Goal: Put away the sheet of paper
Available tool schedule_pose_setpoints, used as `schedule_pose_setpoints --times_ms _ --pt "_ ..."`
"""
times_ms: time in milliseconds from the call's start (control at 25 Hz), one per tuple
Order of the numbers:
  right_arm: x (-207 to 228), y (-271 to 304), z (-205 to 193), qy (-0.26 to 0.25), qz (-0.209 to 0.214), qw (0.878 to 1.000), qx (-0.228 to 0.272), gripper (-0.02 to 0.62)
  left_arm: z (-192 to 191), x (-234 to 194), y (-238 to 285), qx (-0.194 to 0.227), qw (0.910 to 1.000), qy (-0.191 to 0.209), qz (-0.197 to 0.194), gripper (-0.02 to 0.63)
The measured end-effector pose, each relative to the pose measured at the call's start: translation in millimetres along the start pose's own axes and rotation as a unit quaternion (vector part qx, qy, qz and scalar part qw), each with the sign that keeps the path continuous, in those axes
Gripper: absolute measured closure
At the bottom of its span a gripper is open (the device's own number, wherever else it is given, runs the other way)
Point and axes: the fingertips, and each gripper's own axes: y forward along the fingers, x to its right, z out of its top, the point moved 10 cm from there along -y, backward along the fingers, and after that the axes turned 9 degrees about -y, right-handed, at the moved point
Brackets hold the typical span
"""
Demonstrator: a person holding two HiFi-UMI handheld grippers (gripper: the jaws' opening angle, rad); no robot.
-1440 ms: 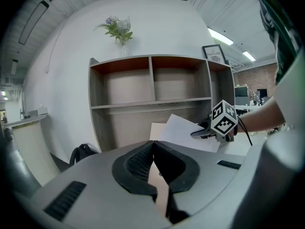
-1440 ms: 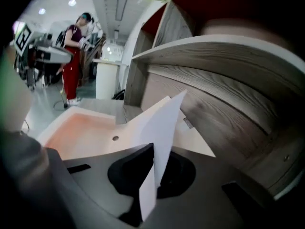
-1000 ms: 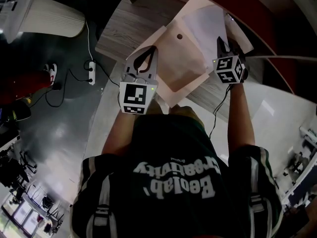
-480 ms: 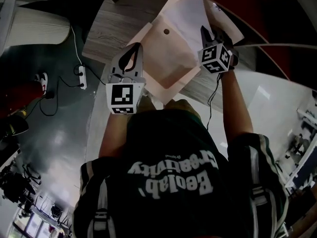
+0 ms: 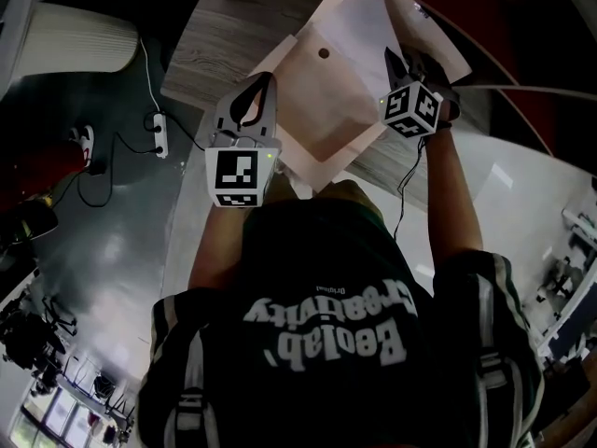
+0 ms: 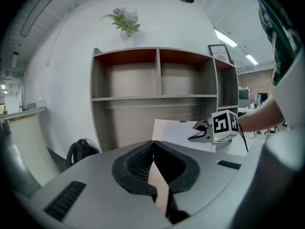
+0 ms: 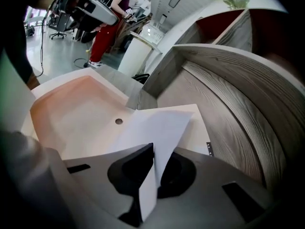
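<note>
A pale pink envelope (image 5: 322, 110) with a round snap (image 5: 324, 53) lies open on the grey wood table (image 5: 219, 35). My left gripper (image 5: 256, 90) is shut on the envelope's near left flap, whose thin pink edge (image 6: 160, 190) runs between the closed left gripper (image 6: 153, 146) jaws. The white sheet of paper (image 5: 359, 26) lies slanted over the envelope's far right part. My right gripper (image 5: 393, 61) is shut on the sheet's near edge. In the right gripper view the sheet (image 7: 159, 128) rises from the closed right gripper (image 7: 151, 149) jaws over the envelope (image 7: 81, 111).
An open wood shelf unit (image 6: 157, 94) with a plant (image 6: 125, 20) on top stands beyond the table. A dark bag (image 6: 78, 151) sits by its left side. A power strip with cables (image 5: 160, 124) lies on the floor at left. A person (image 7: 112, 18) stands far off.
Both grippers keep their holds. The envelope and sheet sit a little higher and further left in the head view than a second ago; the right gripper has moved slightly forward.
</note>
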Motion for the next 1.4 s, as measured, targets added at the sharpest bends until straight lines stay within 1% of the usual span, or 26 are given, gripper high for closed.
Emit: schedule_pose_setpoints --times_ms 120,320,360,400,440,560,840,1120,1240,1320,1400 --pt "0.0 1.0 2.1 -0.016 0.002 1.000 -0.002 0.561 0.4 -1.8 -0.6 0.001 1.0000 -0.001 0.001 0.588" --pt "1.5 0.5 2.1 -0.010 -0.004 1.000 0.001 0.557 0.8 -2.4 -0.9 0.002 1.0000 -0.003 0.002 0.588" --pt "1.7 0.5 2.0 -0.007 -0.004 1.000 0.002 0.538 0.9 -2.6 -1.1 0.002 1.0000 -0.003 0.003 0.588" --pt "2.0 0.6 1.9 -0.002 -0.002 1.000 0.002 0.470 0.9 -3.0 -1.3 0.001 1.0000 -0.003 0.004 0.588" --pt "2.1 0.8 2.0 0.006 0.002 1.000 0.004 0.430 0.9 -3.4 -1.6 0.001 1.0000 -0.003 0.005 0.588" --pt "2.0 1.8 2.4 0.019 0.008 1.000 0.006 0.428 0.8 -4.4 -1.4 0.002 1.0000 -0.003 0.006 0.588" --pt "4.0 2.4 0.6 0.031 0.002 1.000 0.000 0.365 1.5 -3.4 -0.4 0.003 1.0000 -0.003 0.000 0.588" --pt "1.5 4.1 0.0 0.031 0.015 0.999 0.000 0.357 2.8 -3.7 -0.3 0.006 1.0000 0.002 0.000 0.588" --pt "-0.5 1.9 1.2 0.035 0.011 0.999 0.004 0.357 2.8 -3.9 -1.1 0.006 1.0000 0.003 0.000 0.588" --pt "0.4 -0.3 1.9 0.052 0.002 0.999 0.014 0.357 2.2 -3.9 -1.2 0.005 1.0000 0.002 0.001 0.588" --pt "3.3 -3.1 2.9 0.083 0.000 0.996 0.031 0.362 1.8 -3.9 -0.8 0.004 1.0000 0.001 0.001 0.588"
